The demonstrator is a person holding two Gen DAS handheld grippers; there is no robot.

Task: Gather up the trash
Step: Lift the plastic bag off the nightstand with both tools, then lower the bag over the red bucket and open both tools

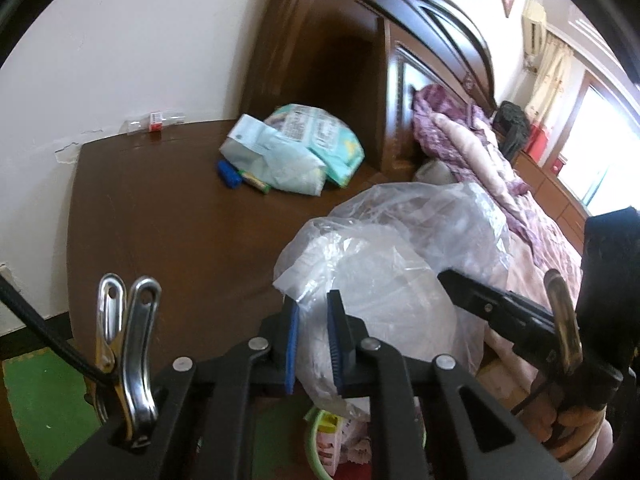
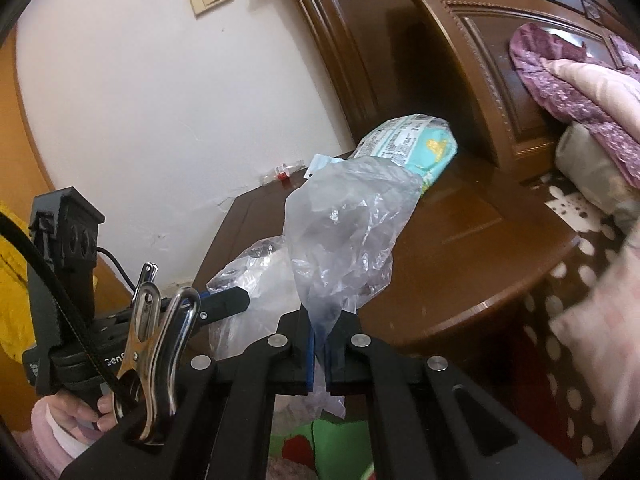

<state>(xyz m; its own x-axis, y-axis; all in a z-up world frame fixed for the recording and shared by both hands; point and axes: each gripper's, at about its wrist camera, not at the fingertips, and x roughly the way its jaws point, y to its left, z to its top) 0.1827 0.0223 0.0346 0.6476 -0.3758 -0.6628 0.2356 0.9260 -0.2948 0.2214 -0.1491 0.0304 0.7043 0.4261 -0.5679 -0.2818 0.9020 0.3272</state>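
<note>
Plastic, clear and crumpled, fills the middle of both views: a thin trash bag (image 1: 384, 280) held up off the dark wooden desk (image 1: 160, 220) by both pairs of tongs. In the left wrist view the left tongs (image 1: 314, 344) are clamped on a fold of the film at 6 o'clock, the blue pads (image 1: 293, 344) pressing the gathered plastic between them, while the right tongs (image 1: 452, 280) reach in from 4 o'clock with their tips against the bag's far side, the exact hold hidden by the film. In the right wrist view the right tongs (image 2: 318, 354) are pinched together on a narrow neck of the bag (image 2: 344, 236), which stands up from them toward 12 o'clock; the left tongs (image 2: 236, 302) enter at 8 o'clock, their tips buried in a second lobe of plastic. What the bag holds is hard to make out through the wrinkles. Below it, at 6 o'clock, a green-rimmed bin (image 1: 316, 436) with coloured wrappers is largely covered and cut off by the frame. At the back of the desk, toward 12 o'clock, lie a pale green tissue pack (image 1: 316, 136), a light blue packet (image 1: 264, 156) and a small blue object (image 1: 229, 174) too small to identify. A small clear bottle (image 1: 154, 121) lies at the wall at 11 o'clock. A purple quilt (image 1: 480, 148) covers the bed at 2 o'clock.
</note>
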